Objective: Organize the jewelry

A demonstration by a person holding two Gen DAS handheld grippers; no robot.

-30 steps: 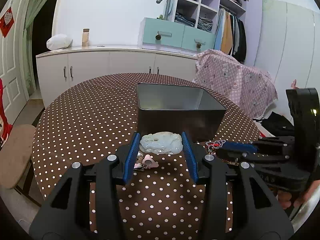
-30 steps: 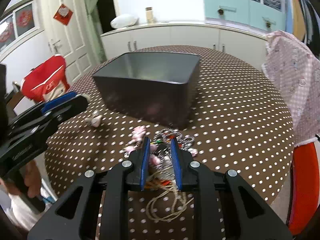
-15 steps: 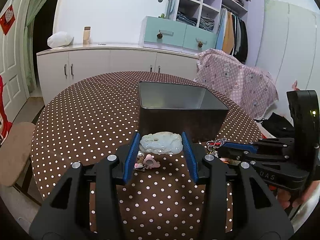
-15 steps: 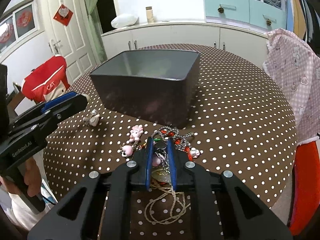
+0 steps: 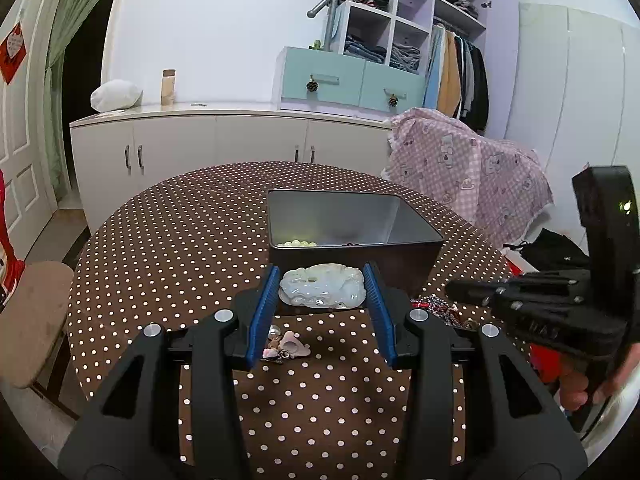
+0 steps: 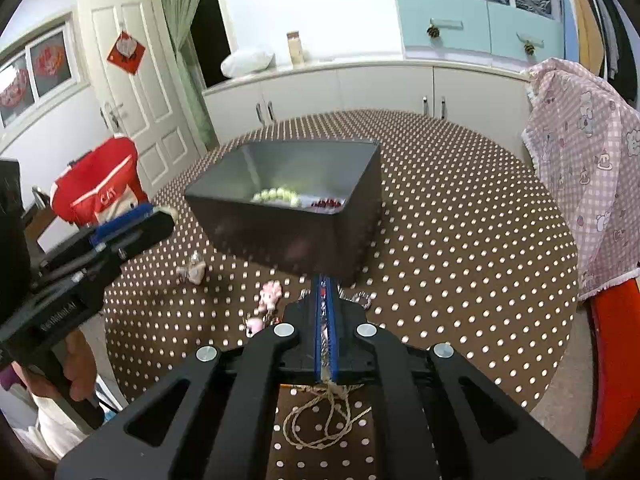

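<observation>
My left gripper (image 5: 322, 288) is shut on a pale jade carving (image 5: 322, 286) and holds it above the table, just before the dark metal box (image 5: 352, 220). The box (image 6: 296, 184) holds a pale bead bracelet (image 6: 276, 196) and a red piece (image 6: 326, 203). My right gripper (image 6: 327, 312) is shut on a necklace with a twine cord (image 6: 320, 412) that hangs below the fingers. Small pink charms (image 6: 270, 294) and a chain lie under it. A pink shell charm (image 5: 290, 346) lies below the left gripper.
The round table wears a brown polka-dot cloth (image 5: 168, 240). Another charm (image 6: 194, 272) lies left of the box. A pink checked cloth (image 6: 584, 152) covers a chair at the right. A stool (image 5: 28, 320) stands left of the table.
My right gripper has closed on the necklace and lifted with it. My left gripper has risen with the jade carving, so the box's inside now shows.
</observation>
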